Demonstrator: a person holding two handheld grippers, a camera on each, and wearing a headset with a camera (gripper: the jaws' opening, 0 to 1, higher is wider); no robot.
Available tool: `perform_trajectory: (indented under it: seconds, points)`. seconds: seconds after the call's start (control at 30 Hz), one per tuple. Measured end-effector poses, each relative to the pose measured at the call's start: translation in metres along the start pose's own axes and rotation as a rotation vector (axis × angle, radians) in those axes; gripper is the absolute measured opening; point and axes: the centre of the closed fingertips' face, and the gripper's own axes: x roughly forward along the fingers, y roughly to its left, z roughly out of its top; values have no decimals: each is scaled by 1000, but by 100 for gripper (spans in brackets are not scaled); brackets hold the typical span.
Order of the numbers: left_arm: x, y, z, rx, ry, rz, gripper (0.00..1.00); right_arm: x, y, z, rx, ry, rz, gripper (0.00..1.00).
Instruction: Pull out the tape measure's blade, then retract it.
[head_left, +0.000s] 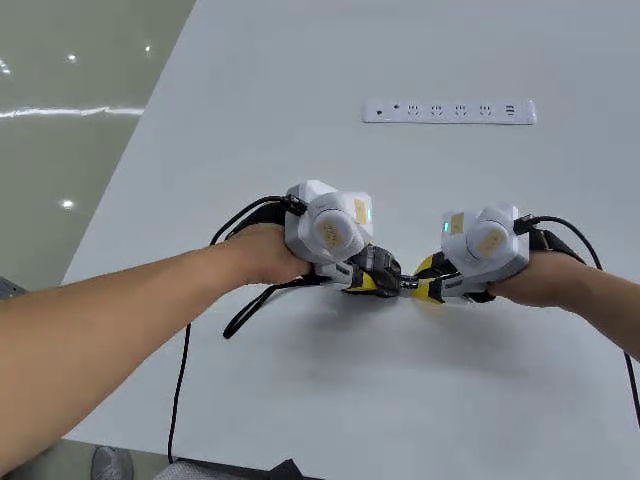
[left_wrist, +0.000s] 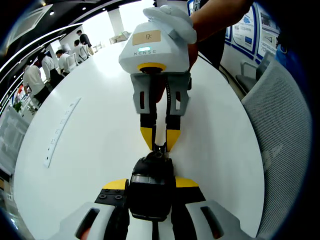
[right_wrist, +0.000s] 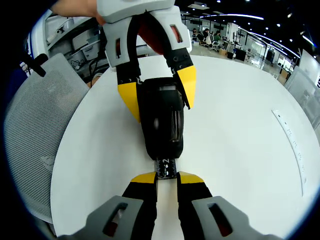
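Left gripper (left_wrist: 151, 184) is clamped on the case (left_wrist: 151, 195) — black body seated between both jaws, at mid-table (head_left: 300, 400). We can't tell if it touches the top. Right gripper (right_wrist: 165, 176) sits at 3 o'clock of the case, jaws narrow, pinched on the blade (right_wrist: 164, 167) tip. Only a short stub of blade is out; we read a "2" just past the case mouth. We judge this as the pull-out step, barely begun. Next move calls for a straight draw toward 3 o'clock with the case held put — a firm pinch, or the tip slips. Strip (head_left: 449, 111) lies well off at 12 o'clock.
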Motion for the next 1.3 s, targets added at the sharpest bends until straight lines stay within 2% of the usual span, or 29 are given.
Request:
perform_trajectory:
  seconds: [0.87,1.3]
  points:
    - [0,0,0,5,4,-3,28,-18,3,-13,35,-1,7,9]
    - [1,-1,0,9,4,-3,28,-26,1,-25,42,7,9,9]
